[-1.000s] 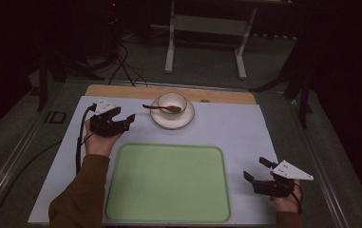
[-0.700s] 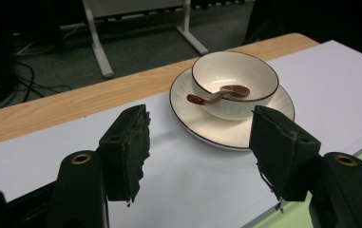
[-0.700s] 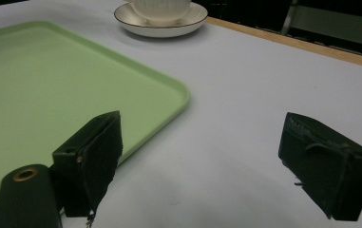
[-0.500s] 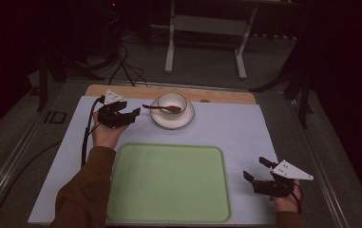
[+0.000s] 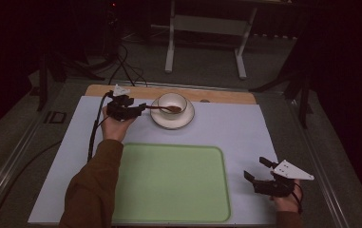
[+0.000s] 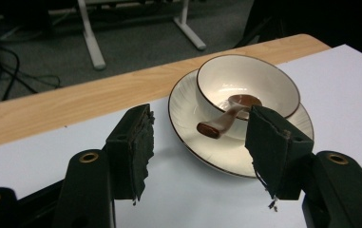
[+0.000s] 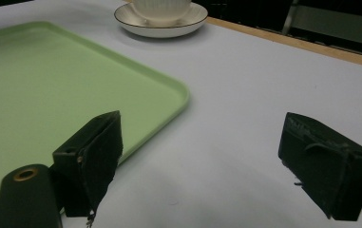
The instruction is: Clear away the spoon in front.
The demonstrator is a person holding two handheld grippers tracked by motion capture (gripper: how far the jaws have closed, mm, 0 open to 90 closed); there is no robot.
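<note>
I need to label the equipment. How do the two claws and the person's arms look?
Both claws, left and right, are black with two blocky jaws and brass-coloured eyelets. Each carries a grey three-cornered plate. A black cable trails from the left one. The sleeve is brown.

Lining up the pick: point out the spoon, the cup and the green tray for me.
spoon [image 6: 215, 126], left gripper view, on its handle near the end.
cup [image 6: 264, 80], left gripper view, on its inner wall.
green tray [image 5: 169, 183], high view, on its bare floor.
</note>
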